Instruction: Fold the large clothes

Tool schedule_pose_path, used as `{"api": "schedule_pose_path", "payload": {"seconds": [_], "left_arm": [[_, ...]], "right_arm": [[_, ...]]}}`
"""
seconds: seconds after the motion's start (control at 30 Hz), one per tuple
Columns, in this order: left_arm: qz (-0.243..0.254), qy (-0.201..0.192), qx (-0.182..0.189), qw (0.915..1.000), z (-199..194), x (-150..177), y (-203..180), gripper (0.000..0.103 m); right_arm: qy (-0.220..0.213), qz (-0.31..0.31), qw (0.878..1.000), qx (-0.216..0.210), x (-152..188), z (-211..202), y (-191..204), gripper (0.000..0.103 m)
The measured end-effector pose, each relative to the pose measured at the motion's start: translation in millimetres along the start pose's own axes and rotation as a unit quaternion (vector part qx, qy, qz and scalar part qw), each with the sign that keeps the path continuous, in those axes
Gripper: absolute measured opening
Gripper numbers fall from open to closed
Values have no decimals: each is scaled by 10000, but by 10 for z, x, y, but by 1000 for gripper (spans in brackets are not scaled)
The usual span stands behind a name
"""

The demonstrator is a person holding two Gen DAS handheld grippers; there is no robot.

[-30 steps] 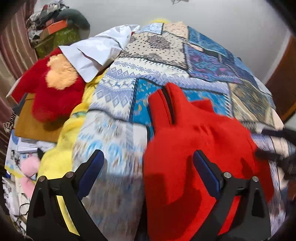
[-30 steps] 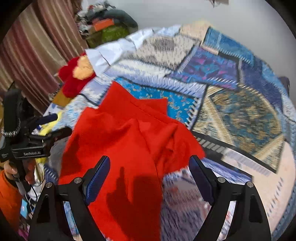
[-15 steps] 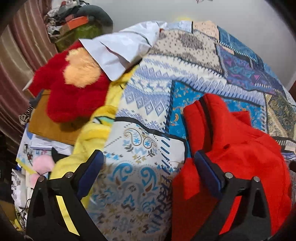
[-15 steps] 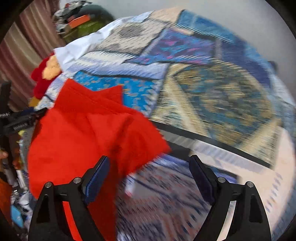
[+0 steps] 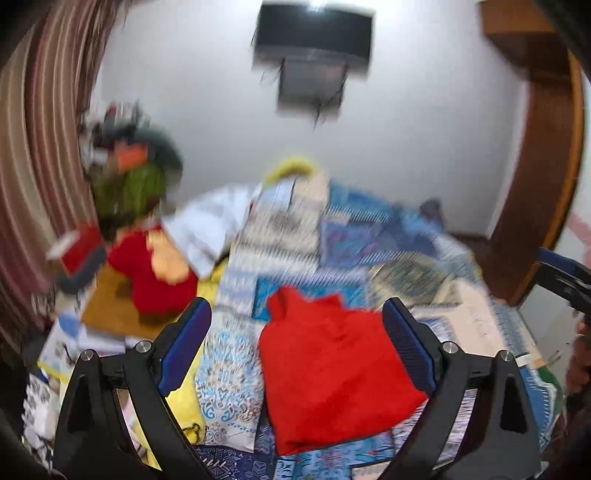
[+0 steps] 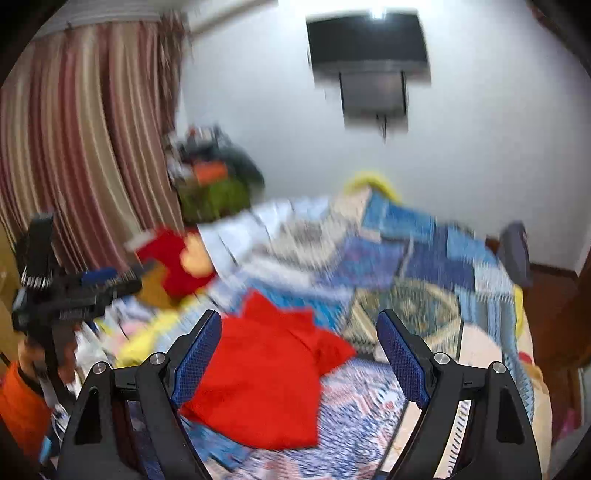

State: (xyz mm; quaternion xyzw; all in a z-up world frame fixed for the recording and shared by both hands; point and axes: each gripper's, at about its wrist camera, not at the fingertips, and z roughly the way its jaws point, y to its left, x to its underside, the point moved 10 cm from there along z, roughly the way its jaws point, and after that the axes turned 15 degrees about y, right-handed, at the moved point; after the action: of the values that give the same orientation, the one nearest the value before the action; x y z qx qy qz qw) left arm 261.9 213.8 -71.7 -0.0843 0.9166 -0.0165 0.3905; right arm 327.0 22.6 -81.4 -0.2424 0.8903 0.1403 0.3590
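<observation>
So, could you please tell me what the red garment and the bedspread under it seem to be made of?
Red garment: soft, matte knit or fleece, probably; it lies in thick, rounded folds without sheen. Bedspread: thin printed woven cloth, likely cotton; flat patchwork-style patterns, no pile. Motion blur hides the actual weave on both.

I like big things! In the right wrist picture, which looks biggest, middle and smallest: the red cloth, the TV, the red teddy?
1. red cloth, though it lies nearest the camera
2. TV
3. red teddy

Motion-blurred patchwork bedspread [image 5: 406, 266] and corner clutter [image 6: 210, 177]; wall-mounted screen [image 5: 314, 33] cut off above.
</observation>
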Motion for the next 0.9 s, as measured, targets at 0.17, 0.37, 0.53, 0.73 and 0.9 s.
{"api": "schedule_pose_path", "payload": {"seconds": [0.17,0.37,0.53,0.73,0.9], "left_arm": [[15,-940,225,9953,-944,64,-303,95],[-149,-1387,315,9897,-1408,294,-489,95],[-173,-1426,87,9896,-1441,461,-541,99],[-133,-1306,48,9913,-1386,559,-619,102],[-108,-1258,75,9920,-1370,590,-619,102]], "right_arm": [[-834,-77,9964,-139,-36,-784,349,85],[-1273,-137,9918,-32,217,-1294,666,89],[-1318,-107,9907,316,449,-1432,748,100],[-1171,-104,9904,732,623,-1377,735,103],[-1090,-46,9920,641,655,-1348,727,103]]}}
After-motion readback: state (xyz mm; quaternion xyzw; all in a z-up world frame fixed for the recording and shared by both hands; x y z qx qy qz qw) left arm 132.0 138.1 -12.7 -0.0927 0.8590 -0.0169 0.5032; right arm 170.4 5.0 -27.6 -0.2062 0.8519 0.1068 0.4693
